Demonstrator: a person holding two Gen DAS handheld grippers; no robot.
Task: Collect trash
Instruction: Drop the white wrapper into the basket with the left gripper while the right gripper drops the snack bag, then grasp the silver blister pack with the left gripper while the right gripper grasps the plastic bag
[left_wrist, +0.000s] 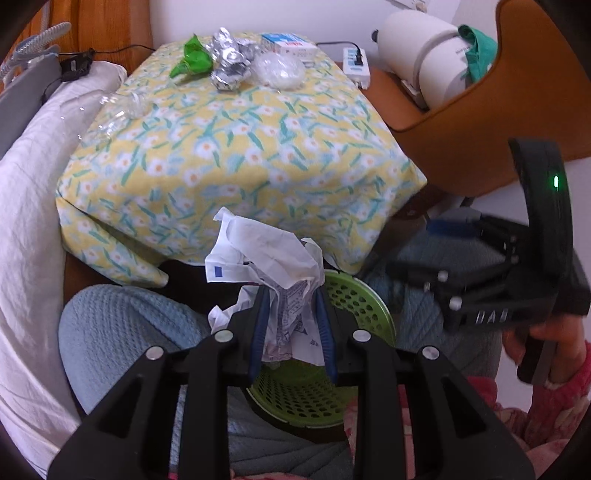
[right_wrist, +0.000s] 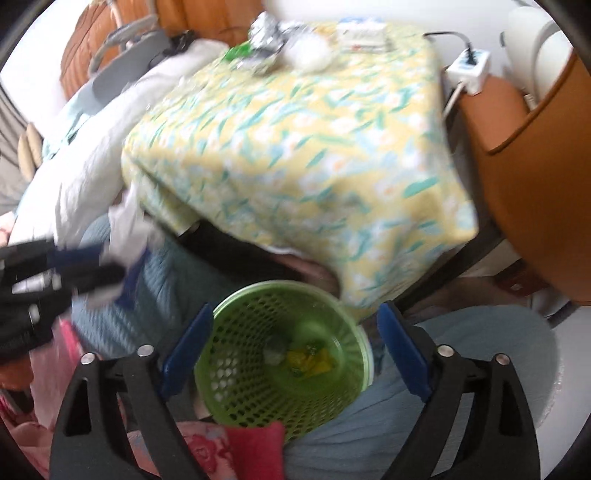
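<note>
My left gripper (left_wrist: 291, 295) is shut on a crumpled white paper (left_wrist: 266, 251), held above the near rim of a green perforated basket (left_wrist: 354, 299). In the right wrist view my right gripper (right_wrist: 295, 310) stands open over the basket (right_wrist: 236, 354), with nothing between its blue pads (right_wrist: 184, 350). A yellow wrapper (right_wrist: 310, 362) lies at the basket's bottom. The left gripper with its paper (right_wrist: 129, 229) shows blurred at the left. On the flowered tablecloth (left_wrist: 240, 147) at the far end lie a green wrapper (left_wrist: 194, 55), crumpled foil (left_wrist: 229, 61), clear plastic (left_wrist: 279, 70) and a small carton (left_wrist: 290, 44).
A clear plastic bottle (left_wrist: 118, 110) lies at the table's left edge beside white bedding (left_wrist: 37, 184). A power strip (left_wrist: 356, 64), a paper roll (left_wrist: 417, 55) and a brown curved chair back (left_wrist: 498, 110) stand at the right. The person's knees in blue trousers (left_wrist: 122, 325) flank the basket.
</note>
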